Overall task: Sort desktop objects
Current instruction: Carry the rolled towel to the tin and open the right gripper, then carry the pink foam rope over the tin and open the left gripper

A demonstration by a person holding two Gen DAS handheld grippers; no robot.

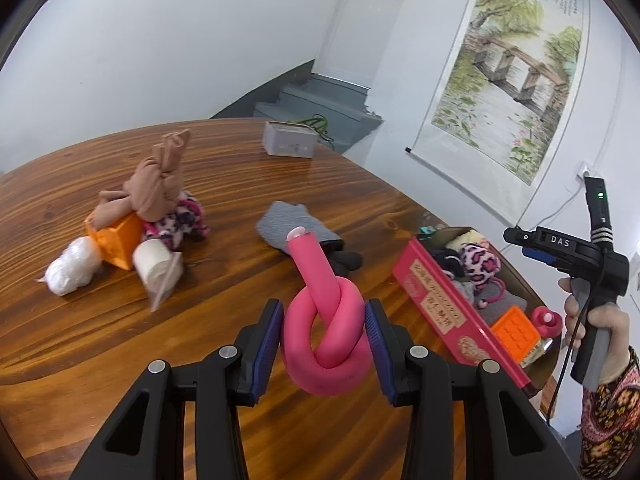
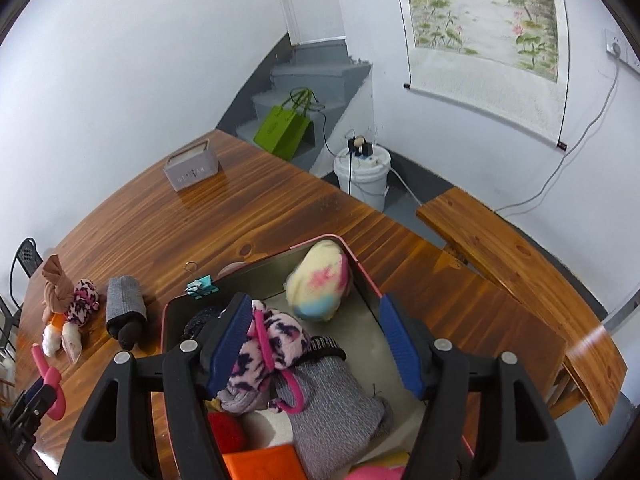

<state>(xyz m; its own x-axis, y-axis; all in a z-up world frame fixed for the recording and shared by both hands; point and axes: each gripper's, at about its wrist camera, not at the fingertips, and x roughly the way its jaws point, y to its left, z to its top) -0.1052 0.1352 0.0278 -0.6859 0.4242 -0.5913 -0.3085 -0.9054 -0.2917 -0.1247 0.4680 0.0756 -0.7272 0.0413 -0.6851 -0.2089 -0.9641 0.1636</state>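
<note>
- The left gripper (image 1: 325,342) squeezes a knotted pink foam roller (image 1: 326,322) between its blue pads, just above the wooden table (image 1: 224,196).
- The right gripper (image 2: 316,344) hangs open over the pink tin box (image 2: 362,272) — holding nothing.
- Farther off lie a grey sock (image 1: 290,226) and a small pile with an orange block (image 1: 116,240).

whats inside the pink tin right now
In the tin: a pastel fuzzy sock, a leopard sock, a grey sock, an orange block and something red. The right gripper hovers open above, hiding whatever lies beneath the pile.
</note>
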